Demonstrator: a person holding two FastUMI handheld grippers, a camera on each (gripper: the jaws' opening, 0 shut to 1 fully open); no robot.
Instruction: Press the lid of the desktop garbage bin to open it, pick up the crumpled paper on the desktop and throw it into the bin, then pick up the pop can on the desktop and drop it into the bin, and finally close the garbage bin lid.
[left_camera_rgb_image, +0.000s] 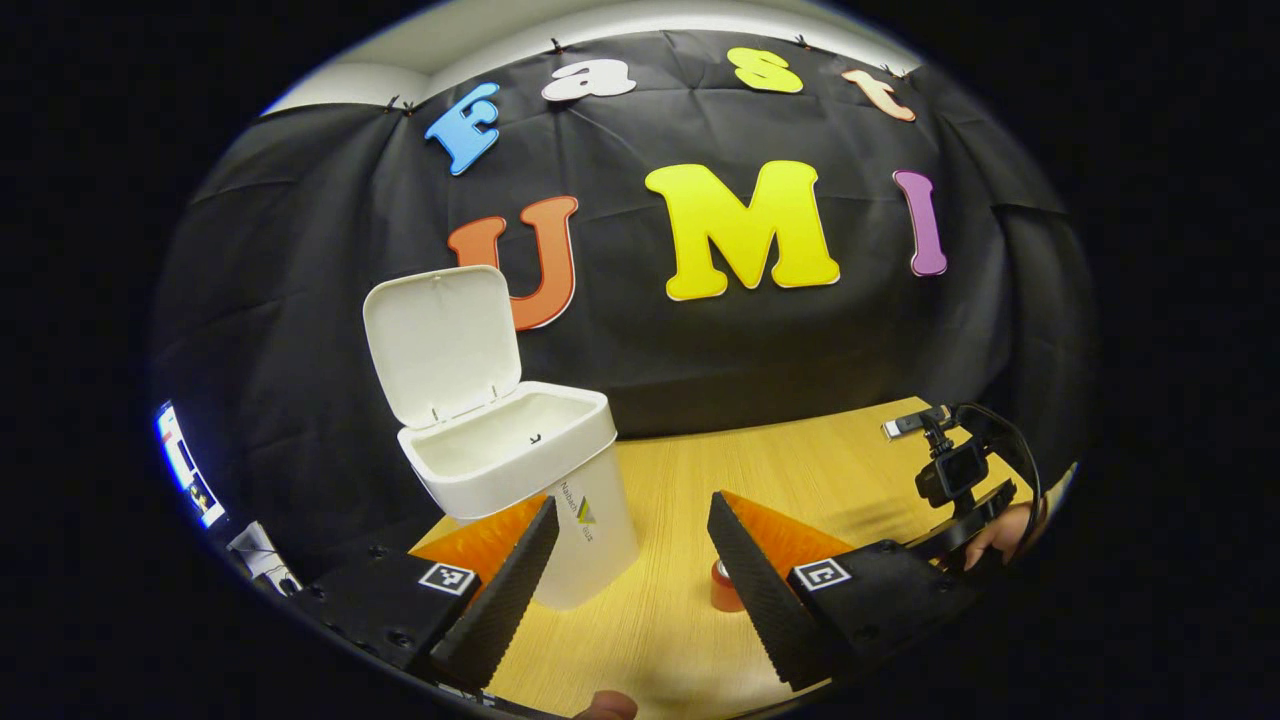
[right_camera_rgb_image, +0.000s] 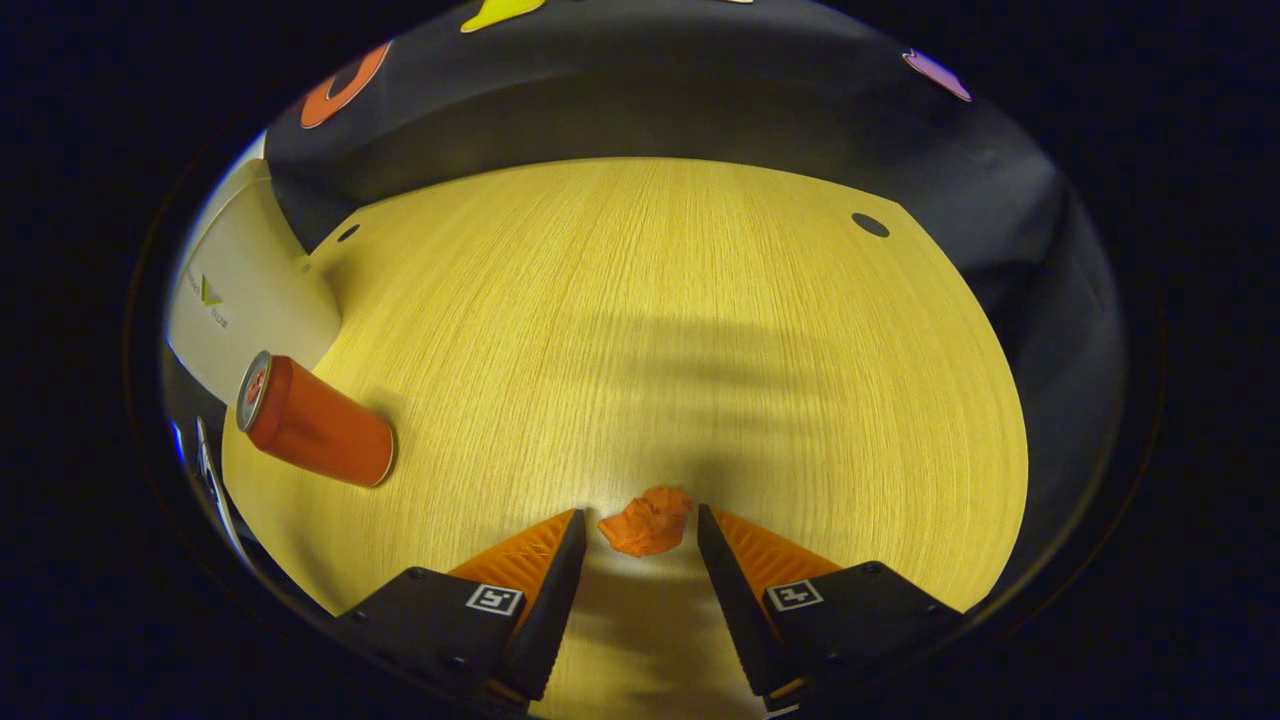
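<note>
Right claw (right_camera_rgb_image: 632, 540) spread wide, low over the counter (right_camera_rgb_image: 640, 330), gripping nothing. Paper (right_camera_rgb_image: 648, 522) lying on the counter just ahead of the tips, roughly centred on the gap between the fingers, touched by neither as far as can be told. Can (right_camera_rgb_image: 315, 422) upright on the counter, well left of the paper in the right gripper view, silver top toward the view's edge. Bin (right_camera_rgb_image: 250, 295) just behind the can, white side wall with a small logo, whether touching the can cannot be told. Two dark round holes in the counter beyond the paper, one near the bin, one off to the far right.

Left claw (left_camera_rgb_image: 632, 535) also wide open, empty, raised above the counter (left_camera_rgb_image: 800, 470). Bin (left_camera_rgb_image: 520, 470) close ahead, partly behind the left finger (left_camera_rgb_image: 510, 590), lid (left_camera_rgb_image: 442, 340) swung up and back on its hinge, white inside showing, no contents to be made out from this angle. Can (left_camera_rgb_image: 726, 585) beside the bin's base, mostly hidden behind the right finger (left_camera_rgb_image: 760, 590). Other claw's camera and cable (left_camera_rgb_image: 960, 470) well off from the bin at the counter's right edge, with a hand (left_camera_rgb_image: 1010, 530) on its handle.
</note>
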